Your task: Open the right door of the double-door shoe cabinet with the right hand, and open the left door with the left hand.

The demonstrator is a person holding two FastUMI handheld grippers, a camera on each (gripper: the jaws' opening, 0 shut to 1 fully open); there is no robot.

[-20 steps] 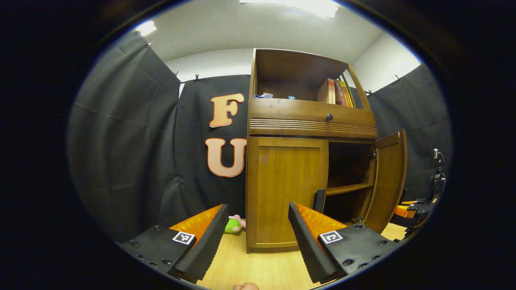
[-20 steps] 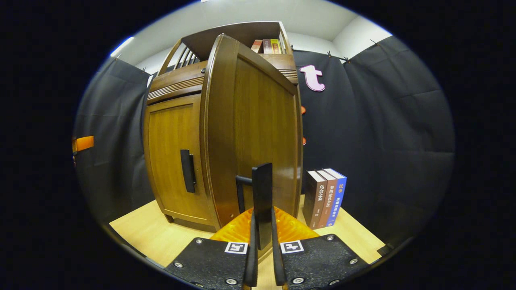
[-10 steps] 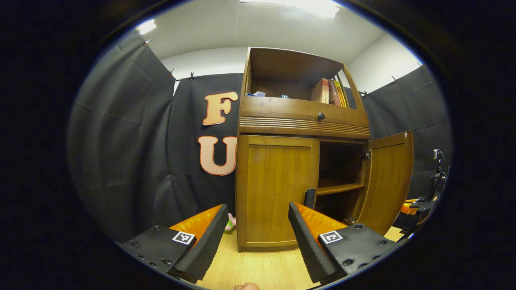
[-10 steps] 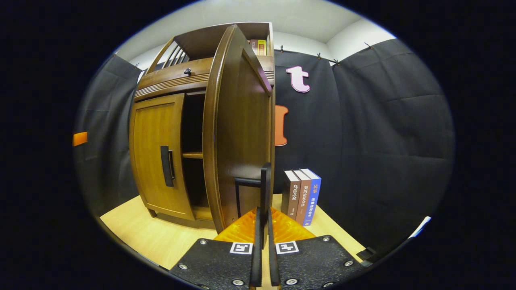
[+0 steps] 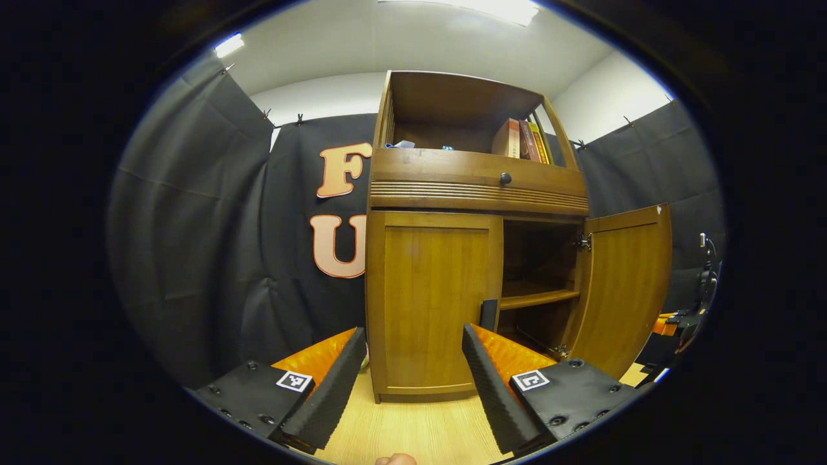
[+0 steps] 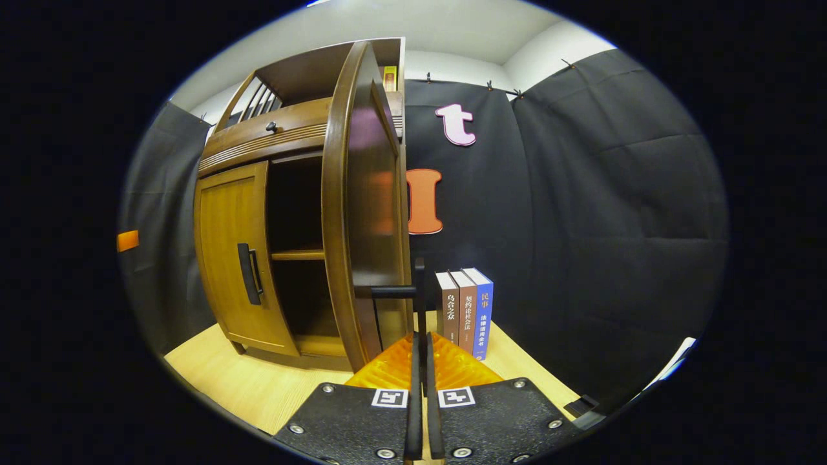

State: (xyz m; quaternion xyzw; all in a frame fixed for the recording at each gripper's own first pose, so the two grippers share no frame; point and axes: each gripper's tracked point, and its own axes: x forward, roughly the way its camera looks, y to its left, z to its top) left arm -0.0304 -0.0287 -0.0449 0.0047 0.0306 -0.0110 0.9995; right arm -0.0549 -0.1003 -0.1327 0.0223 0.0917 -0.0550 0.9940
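Looking along the left claw (image 5: 413, 381) in the left gripper view, its two fingers stood wide apart and released, gripping nothing, low in front of the brown wooden double-door shoe cabinet (image 5: 478, 194). The cabinet stood on a pale wood-grain bench (image 5: 413, 429). Its flat-panelled left door (image 5: 433, 303) was shut, and the dark vertical handle (image 5: 489, 314) at that door's inner edge showed just above the tip of the claw's right-hand finger, apart from it. The cabinet's right door (image 5: 623, 284) hung swung outward on its hinge, baring a dark interior with one wooden shelf board (image 5: 539, 297). Above the doors ran a drawer front with a small round dark knob (image 5: 505, 177), and a few upright books (image 5: 523, 139) leaned in the open top compartment. Part of the other gripper showed far off at the right edge, past the open door. In the right gripper view, the right claw (image 6: 420, 361) was clenched on the black bar handle (image 6: 404, 292) of the open right door (image 6: 358, 213), both fingers pressed against the handle's upright plate. The door stood nearly edge-on to the camera. To its left the closed left door (image 6: 236, 258) carried its own dark handle (image 6: 249, 273). Three hardback books (image 6: 465, 310) stood upright on the bench just right of the open door, near the black cloth wall.
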